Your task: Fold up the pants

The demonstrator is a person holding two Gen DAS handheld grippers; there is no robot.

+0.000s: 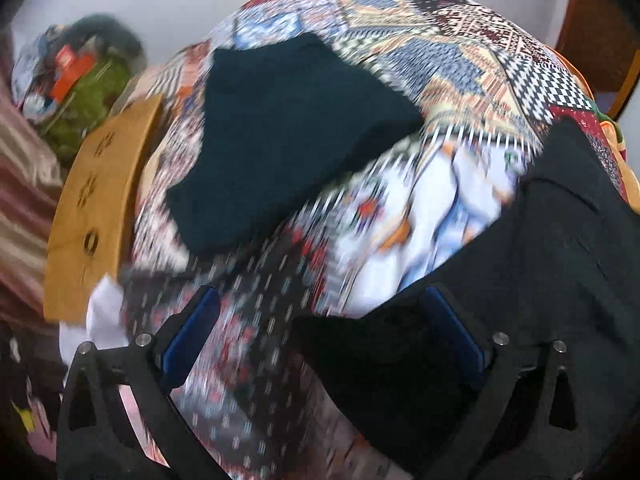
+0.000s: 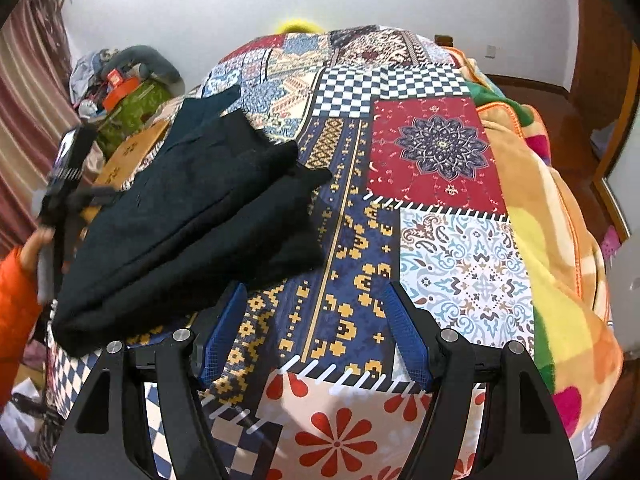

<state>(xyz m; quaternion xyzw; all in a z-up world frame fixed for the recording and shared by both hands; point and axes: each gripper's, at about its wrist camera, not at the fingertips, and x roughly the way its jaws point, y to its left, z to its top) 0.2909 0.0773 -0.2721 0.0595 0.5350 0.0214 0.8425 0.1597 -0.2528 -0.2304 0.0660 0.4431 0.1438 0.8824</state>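
Observation:
Black pants [image 2: 192, 216] lie folded in a thick pile on the left side of the patchwork bedspread [image 2: 360, 200]. A dark teal garment [image 2: 212, 108] lies at their far end. My right gripper [image 2: 316, 336] hovers open over bare bedspread, just right of the pile's near edge. In the blurred left wrist view, my left gripper [image 1: 320, 332] stands wide open above the bedspread [image 1: 400, 60]. The black pants [image 1: 520, 272] reach in beside its right finger; the teal garment [image 1: 288, 140] lies farther off. From the right wrist view, the left gripper [image 2: 86, 196] is a blur at the left edge, held by a hand in an orange sleeve [image 2: 16, 300].
A wooden bed board [image 1: 96, 208] runs along the bed's left edge. Beyond it sits a cluttered heap with a green box [image 2: 132, 108] and a striped curtain [image 2: 28, 100]. An orange and yellow blanket [image 2: 540, 200] covers the bed's right side.

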